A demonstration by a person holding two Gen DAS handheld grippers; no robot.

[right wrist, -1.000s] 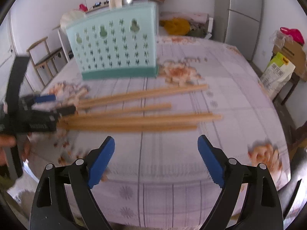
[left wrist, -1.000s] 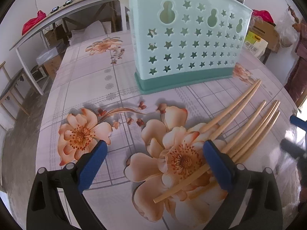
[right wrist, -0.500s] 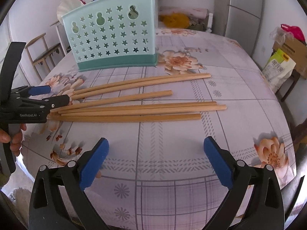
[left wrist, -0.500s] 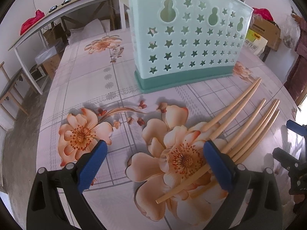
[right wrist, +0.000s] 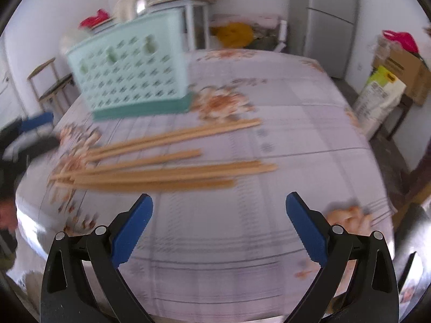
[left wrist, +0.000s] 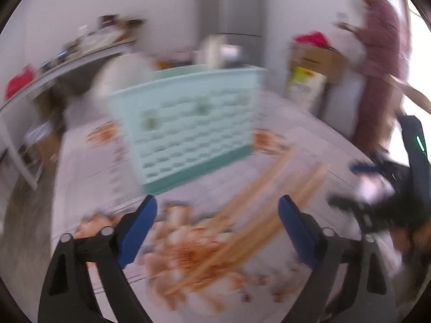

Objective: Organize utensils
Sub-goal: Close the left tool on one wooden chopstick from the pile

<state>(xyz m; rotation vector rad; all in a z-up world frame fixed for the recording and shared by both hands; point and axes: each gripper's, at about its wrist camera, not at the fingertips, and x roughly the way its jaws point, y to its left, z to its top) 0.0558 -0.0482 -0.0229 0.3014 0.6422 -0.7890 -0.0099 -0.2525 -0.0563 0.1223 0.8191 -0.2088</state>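
In your left wrist view, everything is smearing with motion. Your left hand-held gripper [left wrist: 217, 207] is standing wide but its jaws are closing, and nothing is pressed between the pads; the near ends of the chopsticks [left wrist: 242, 228] are lying on the worktop [left wrist: 89, 161] under and just ahead of the gap. The mint utensil basket [left wrist: 188, 123] is standing upright farther ahead, slightly to the left. I would slow down here: let the view settle, then bring the pads down astride only a few sticks near their ends, so the bundle is not fanning out as you squeeze.

In your right wrist view, your right hand-held gripper [right wrist: 219, 202] is hovering fully wide and empty above the worktop [right wrist: 309, 113]. The chopsticks [right wrist: 167, 169] are lying crosswise just ahead of its tips, and the utensil basket [right wrist: 129, 72] is standing beyond them to the left. Keep this one clear of the sticks, ready to steady the far ends or the basket.
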